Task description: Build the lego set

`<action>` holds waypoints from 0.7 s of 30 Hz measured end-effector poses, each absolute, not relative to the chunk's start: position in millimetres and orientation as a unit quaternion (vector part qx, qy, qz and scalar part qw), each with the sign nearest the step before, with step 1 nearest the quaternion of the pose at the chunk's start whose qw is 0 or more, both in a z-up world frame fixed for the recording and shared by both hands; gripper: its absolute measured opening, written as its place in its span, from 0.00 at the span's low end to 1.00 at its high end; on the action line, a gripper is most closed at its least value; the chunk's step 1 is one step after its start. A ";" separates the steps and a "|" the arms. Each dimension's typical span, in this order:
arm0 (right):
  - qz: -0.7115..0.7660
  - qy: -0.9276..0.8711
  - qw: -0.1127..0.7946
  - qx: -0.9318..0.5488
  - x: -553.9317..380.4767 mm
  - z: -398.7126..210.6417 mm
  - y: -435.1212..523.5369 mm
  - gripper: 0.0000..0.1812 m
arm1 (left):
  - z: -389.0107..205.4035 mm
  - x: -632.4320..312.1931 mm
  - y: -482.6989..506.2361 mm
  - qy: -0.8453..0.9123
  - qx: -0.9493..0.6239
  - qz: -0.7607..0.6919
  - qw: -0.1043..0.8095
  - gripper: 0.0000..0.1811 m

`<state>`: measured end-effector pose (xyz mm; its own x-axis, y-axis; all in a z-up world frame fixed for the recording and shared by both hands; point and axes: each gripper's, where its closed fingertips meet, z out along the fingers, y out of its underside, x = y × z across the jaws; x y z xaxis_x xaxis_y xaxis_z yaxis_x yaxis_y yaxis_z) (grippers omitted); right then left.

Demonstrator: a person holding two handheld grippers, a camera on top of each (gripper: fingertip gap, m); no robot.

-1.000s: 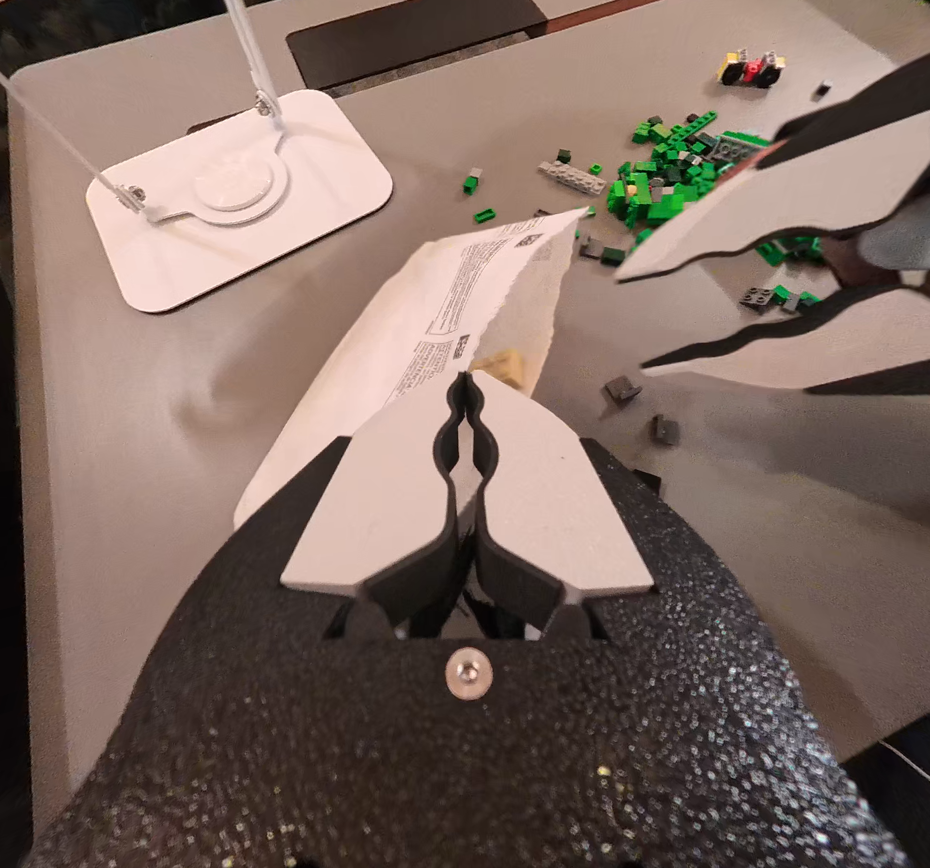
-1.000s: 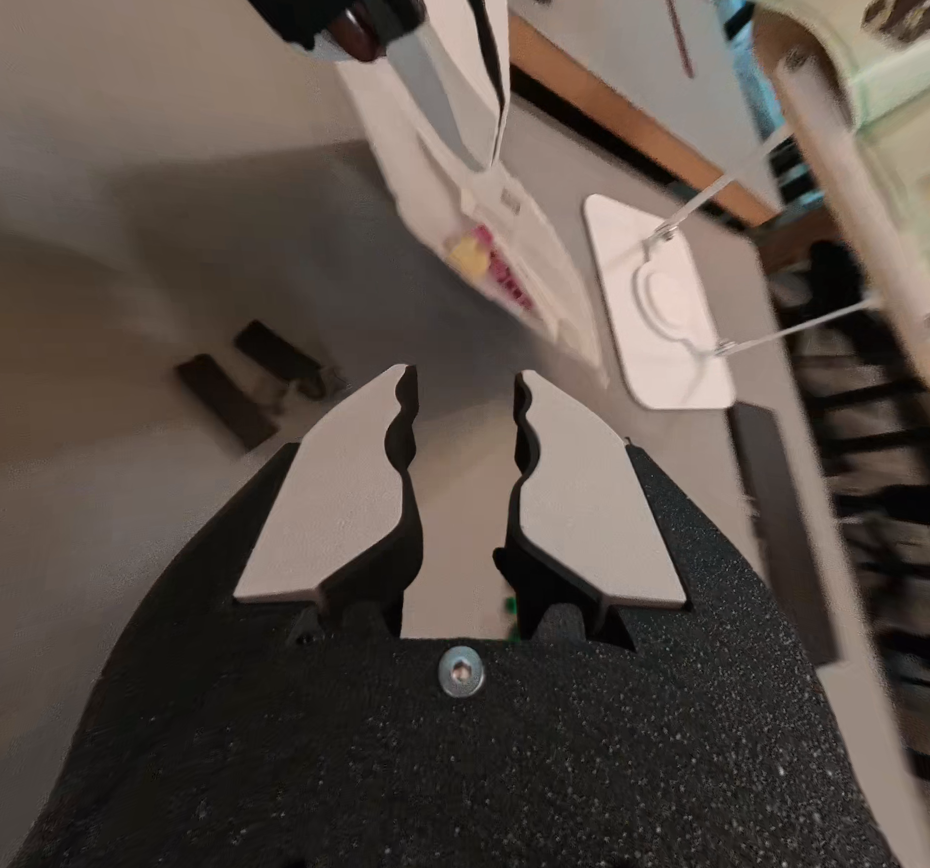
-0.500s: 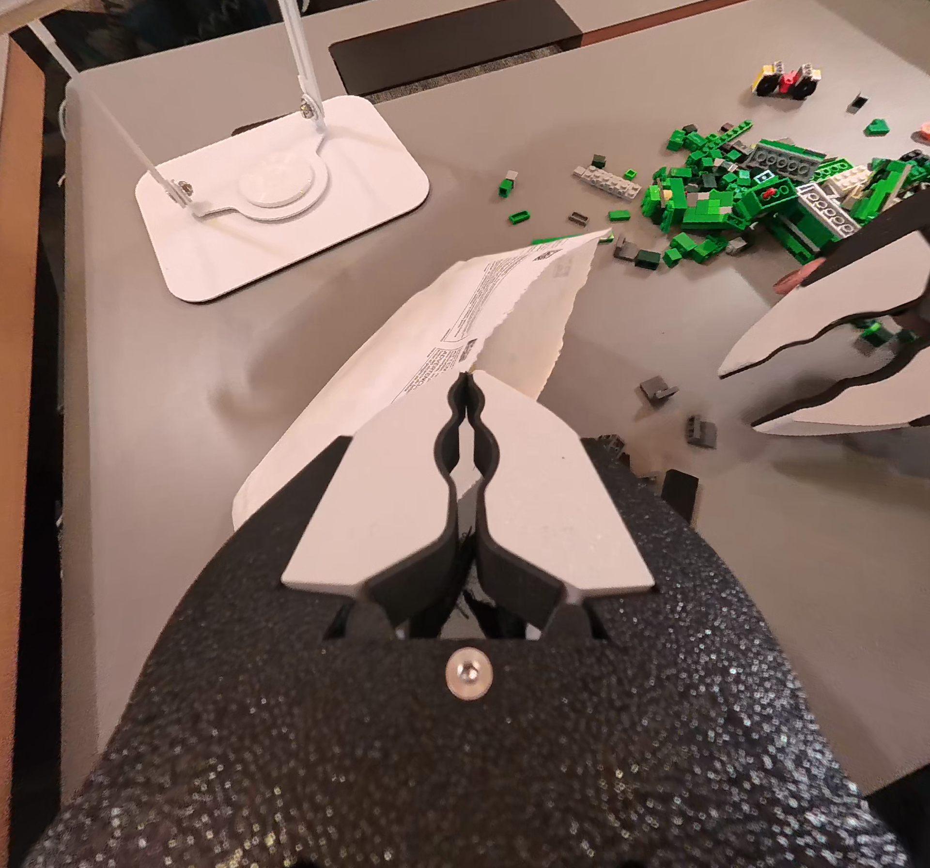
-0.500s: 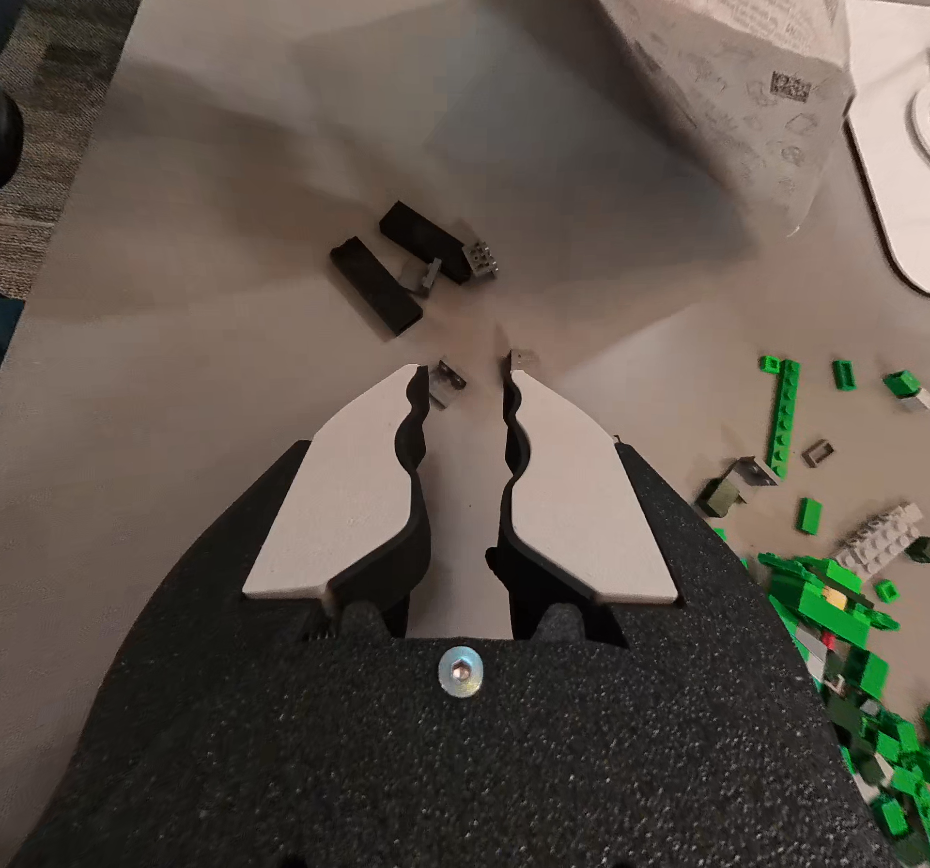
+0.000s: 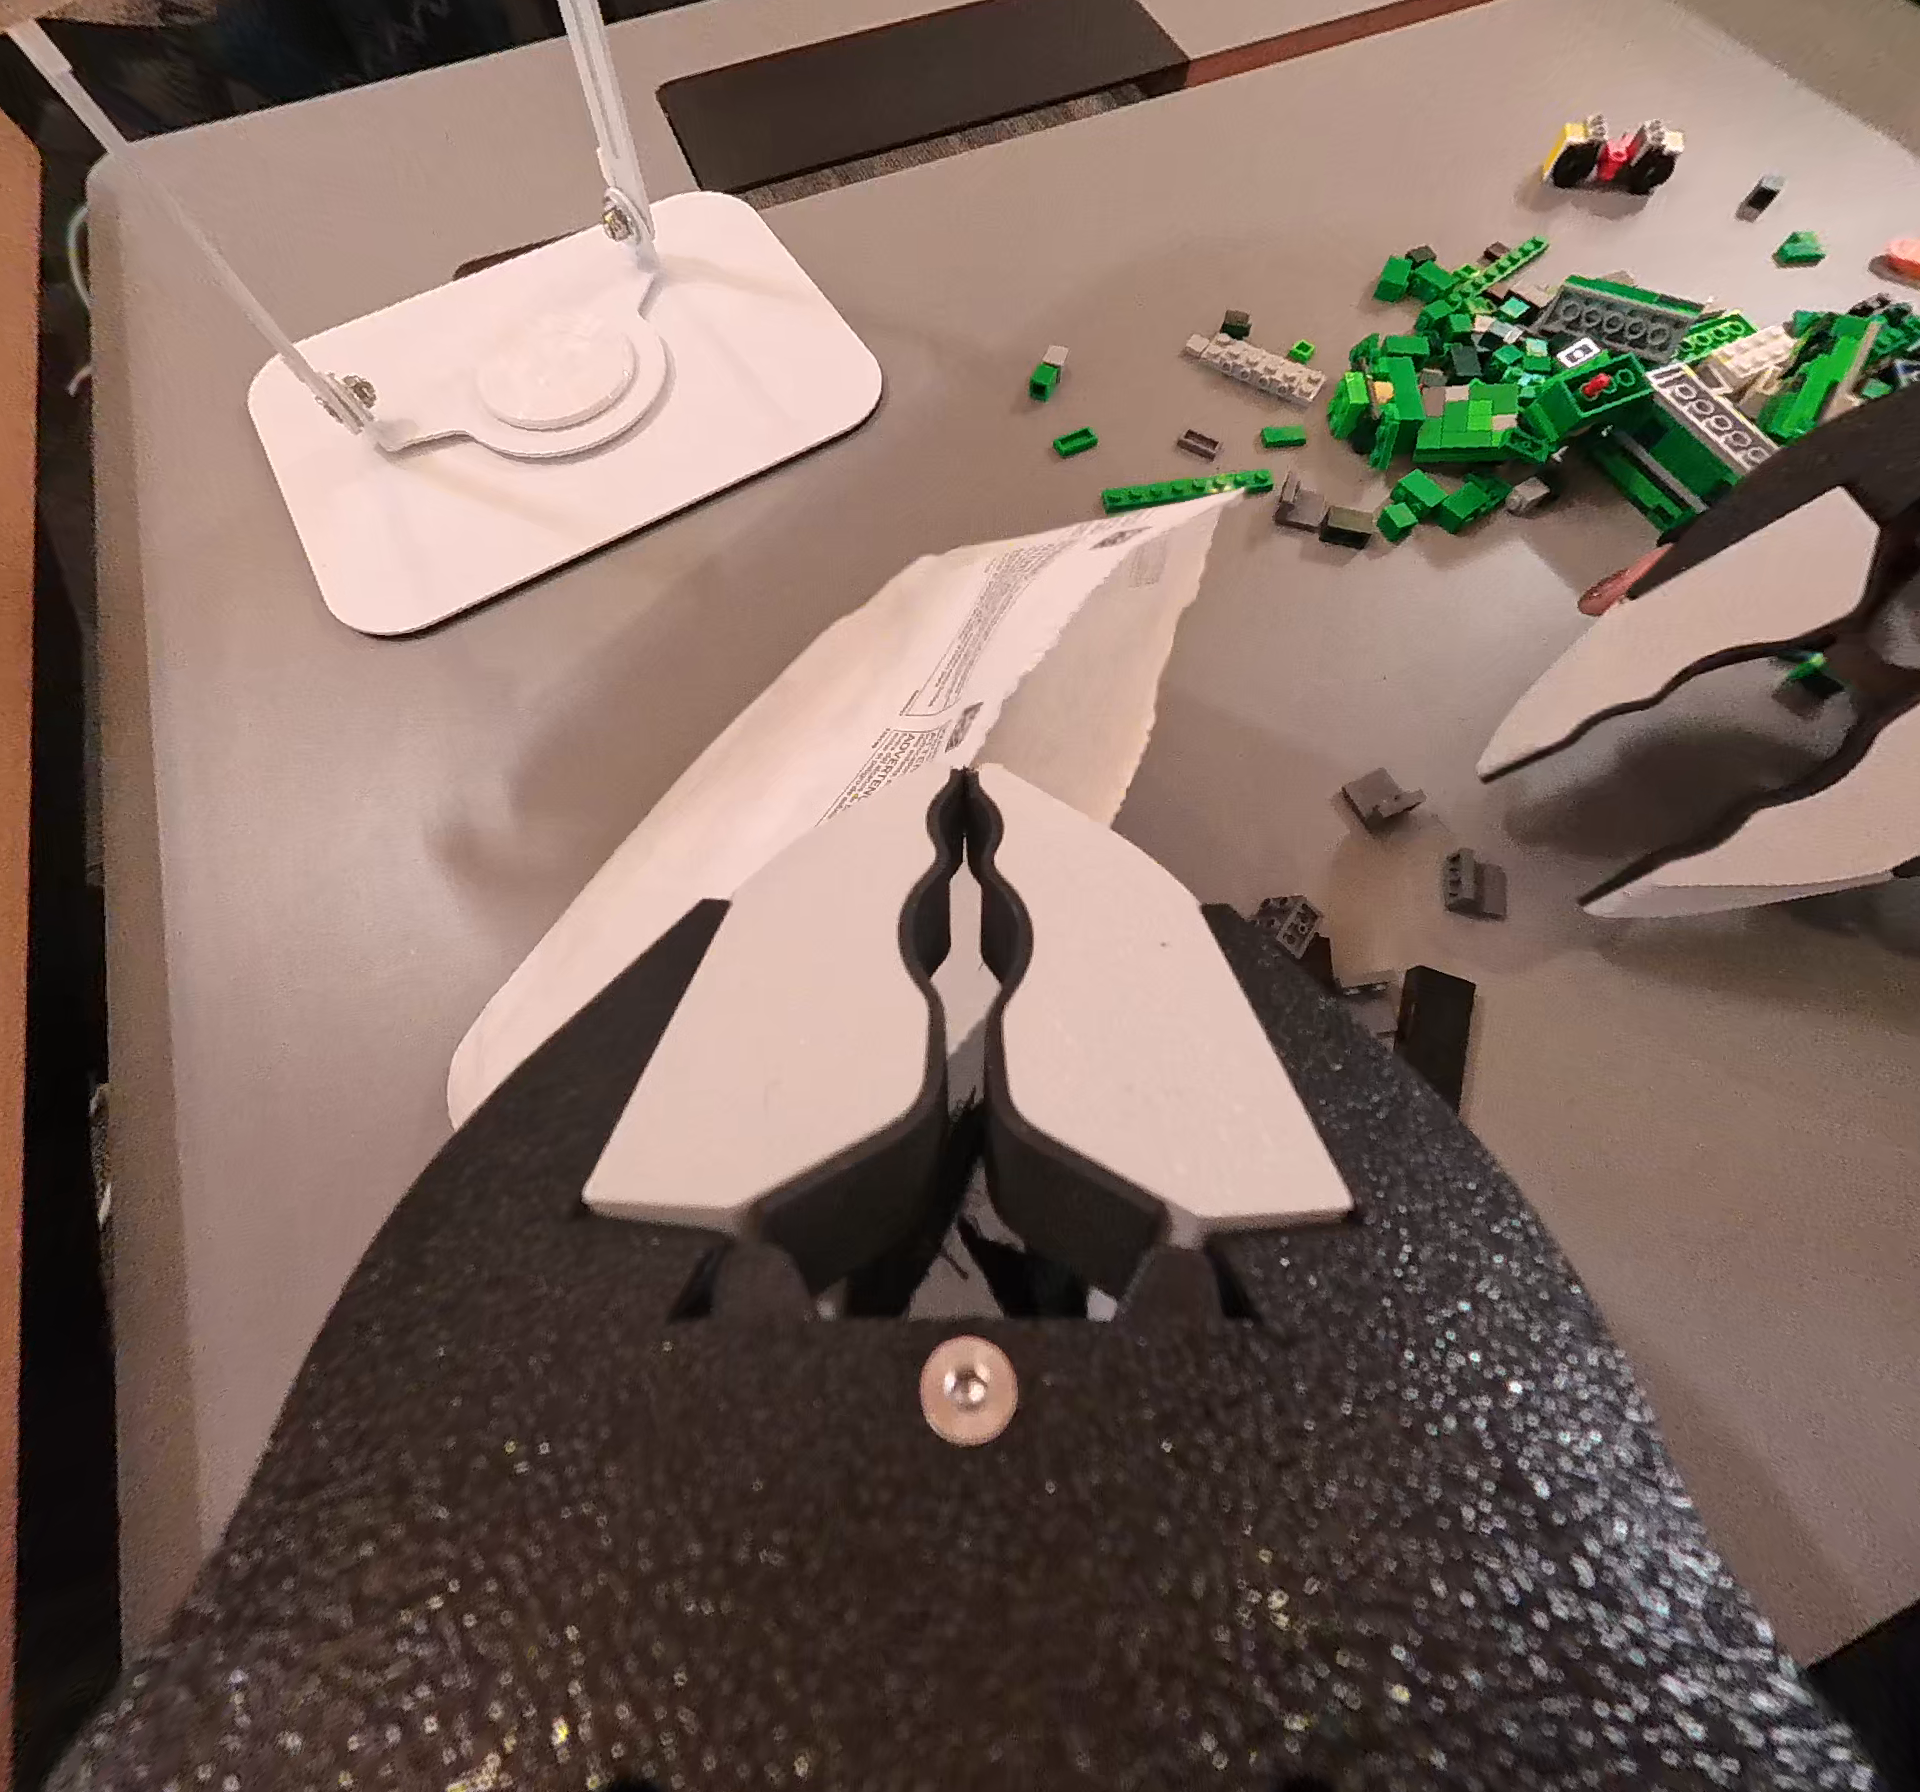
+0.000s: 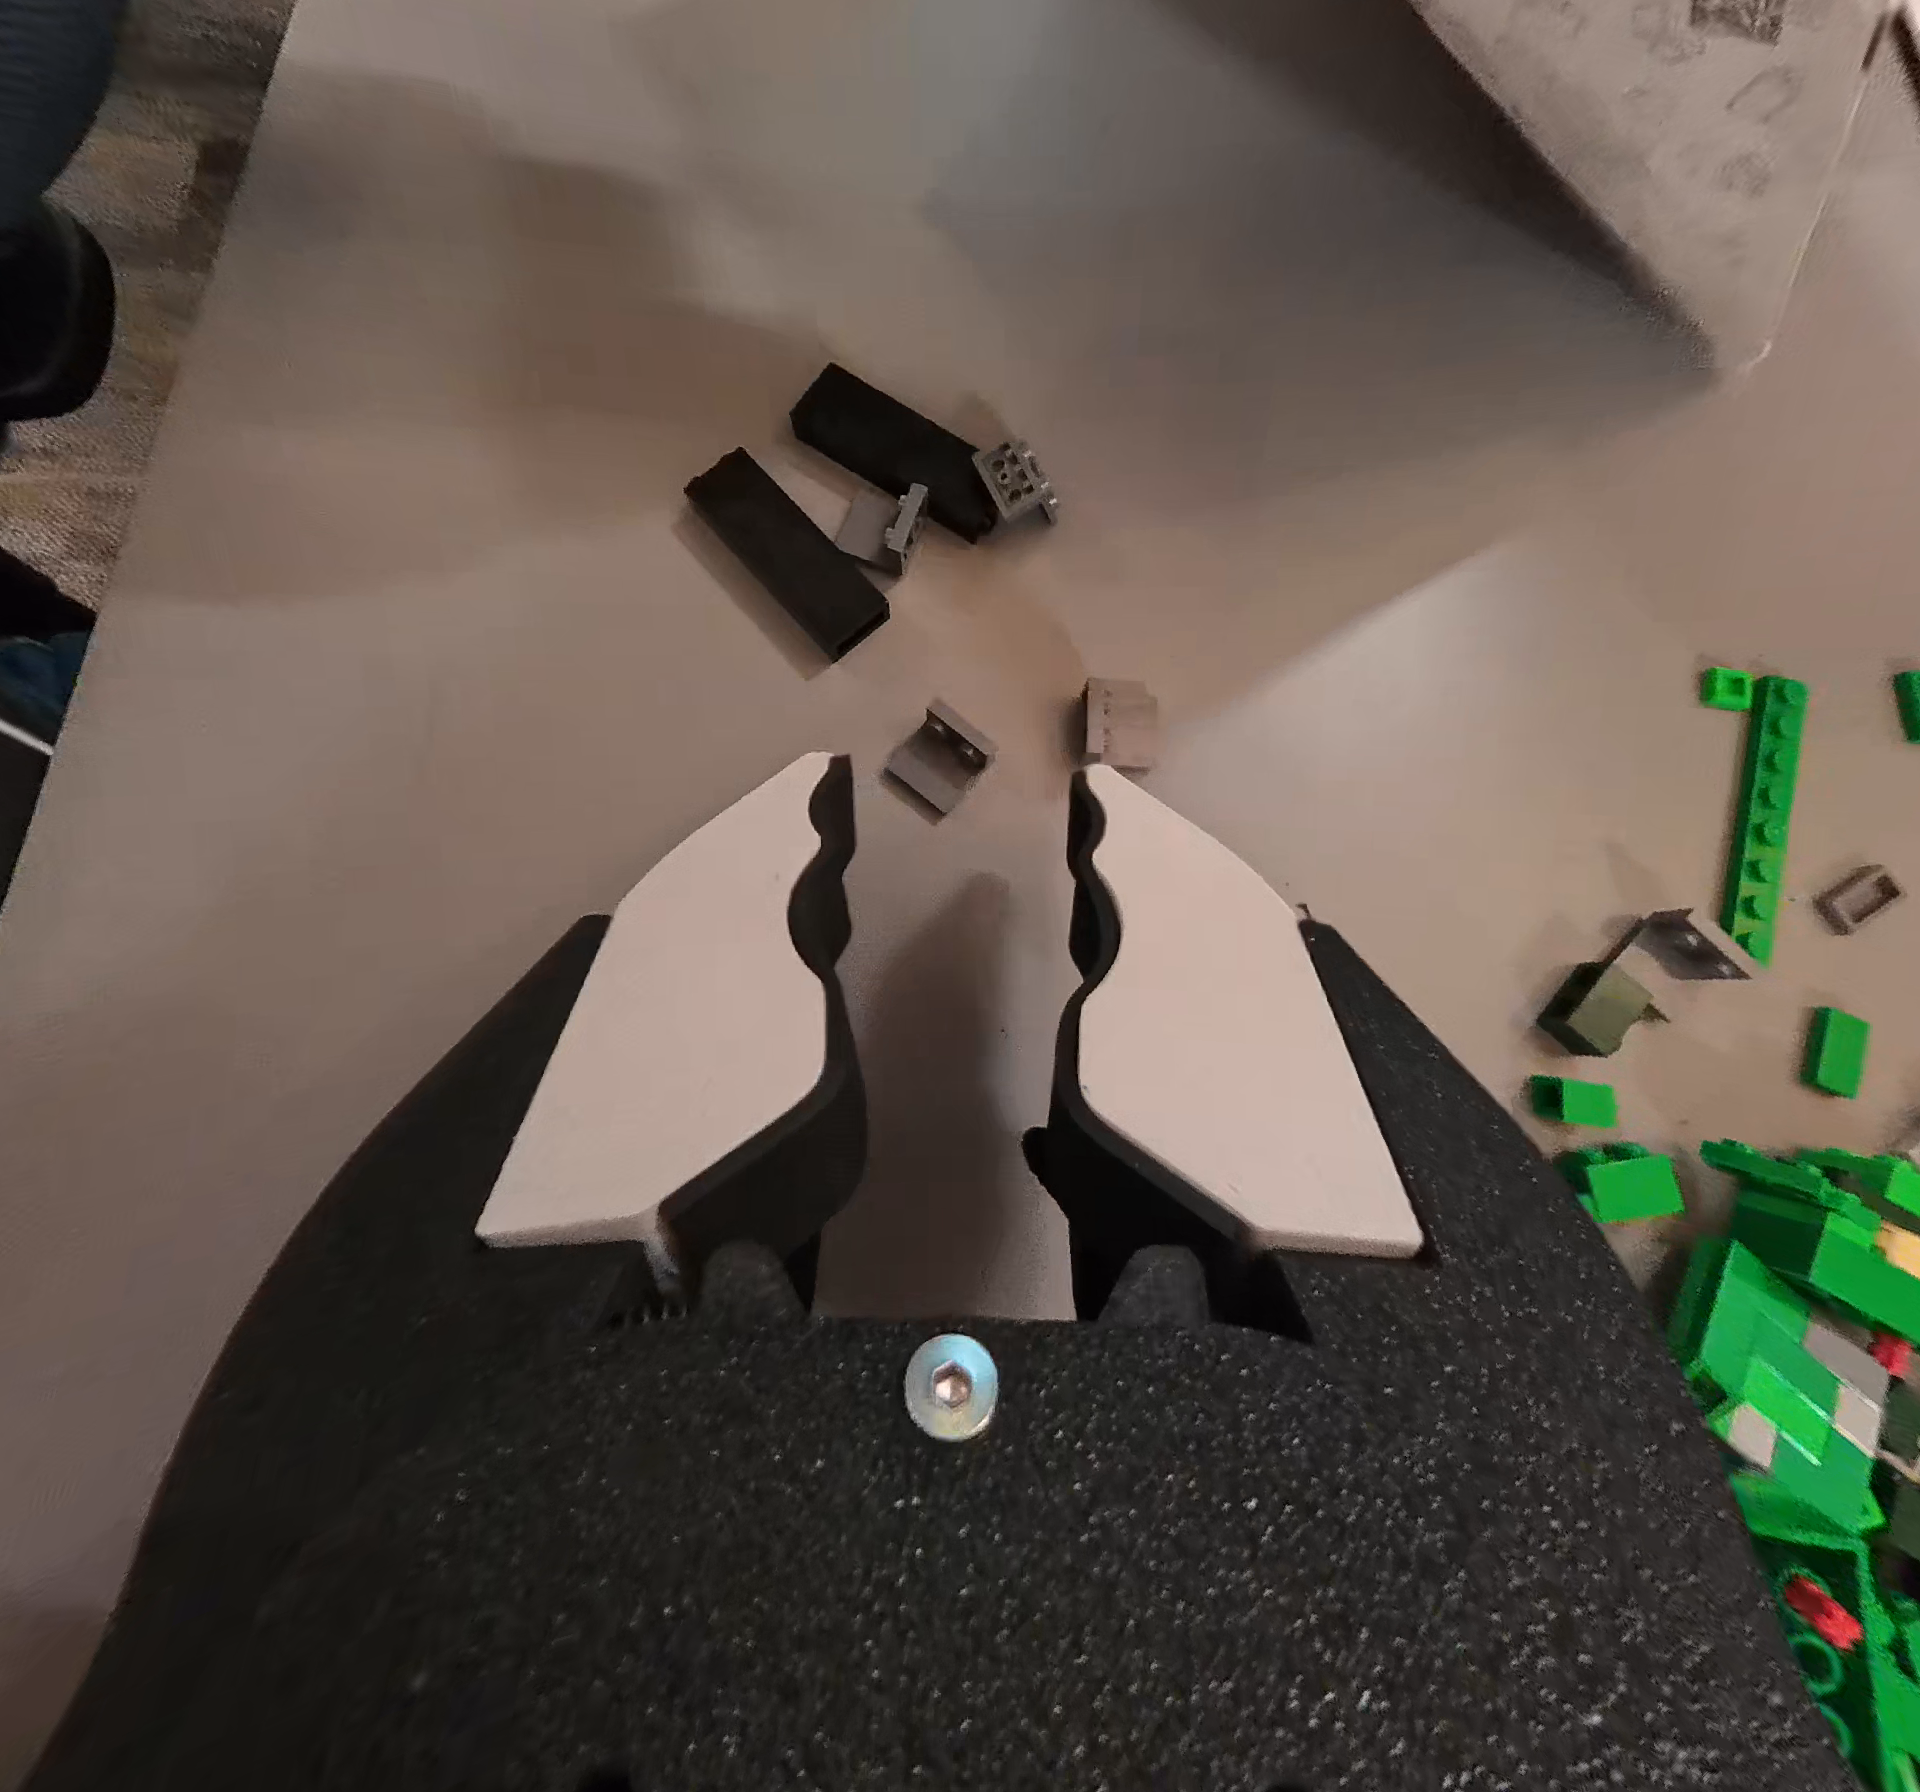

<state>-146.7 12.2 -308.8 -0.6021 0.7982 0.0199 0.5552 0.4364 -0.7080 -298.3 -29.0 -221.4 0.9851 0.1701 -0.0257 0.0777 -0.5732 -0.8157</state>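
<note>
Since half a second ago the right gripper (image 6: 956,776) has drawn back a little from the small grey pieces, both of which now lie clear ahead of its tips; the left gripper (image 5: 968,786) has not moved relative to the bag.

Left gripper: jaws together, clamped on the white paper bag (image 5: 966,662). The bag hangs open-mouthed above the tabletop (image 5: 364,807), its torn printed edge pointing toward the far right. In the right wrist view the same bag (image 6: 1621,80) fills the top right corner.

Right gripper: jaws apart, holding nothing, hovering low over the tabletop (image 6: 416,807). In the left wrist view it (image 5: 1538,828) comes in from the right edge, fingers spread.

Just past the right gripper's tips: two small grey bracket pieces, one (image 6: 940,755) near the left fingertip, one (image 6: 1117,724) just beyond the right fingertip. Further on, two black bricks (image 6: 790,553) (image 6: 894,449) lie side by side, with two more grey brackets (image 6: 883,521) (image 6: 1013,480) touching them.

Toward the right edge of the tabletop: the main pile of green lego pieces (image 5: 1558,412), with a long green plate (image 5: 1184,490) and a grey studded plate (image 5: 1252,369) on its near-left fringe. Beyond the pile, near the far right corner, sits a small black, red and yellow sub-assembly (image 5: 1610,153).

Far left: white stand base (image 5: 561,402) with two thin rods rising from it. Behind it, a black rectangular panel (image 5: 914,75) set in the tabletop.
</note>
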 end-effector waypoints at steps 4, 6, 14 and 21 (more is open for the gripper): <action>0.329 -0.824 0.184 -0.423 -144.9 -313.1 13.2 0.20 | -220.9 -298.7 -29.5 -0.068 -0.885 0.048 0.458 0.00; 0.319 -0.823 0.187 -0.430 -144.2 -317.3 12.9 0.20 | -220.7 -299.1 -29.9 -0.067 -0.885 0.048 0.459 0.00; 0.319 -0.827 0.188 -0.424 -153.7 -323.1 3.2 0.17 | -225.6 -296.3 -26.7 -0.059 -0.890 0.045 0.450 0.00; 0.290 -0.850 0.181 -0.402 -154.3 -329.4 -1.7 0.11 | -226.2 -292.6 -25.0 -0.054 -0.891 0.041 0.450 0.00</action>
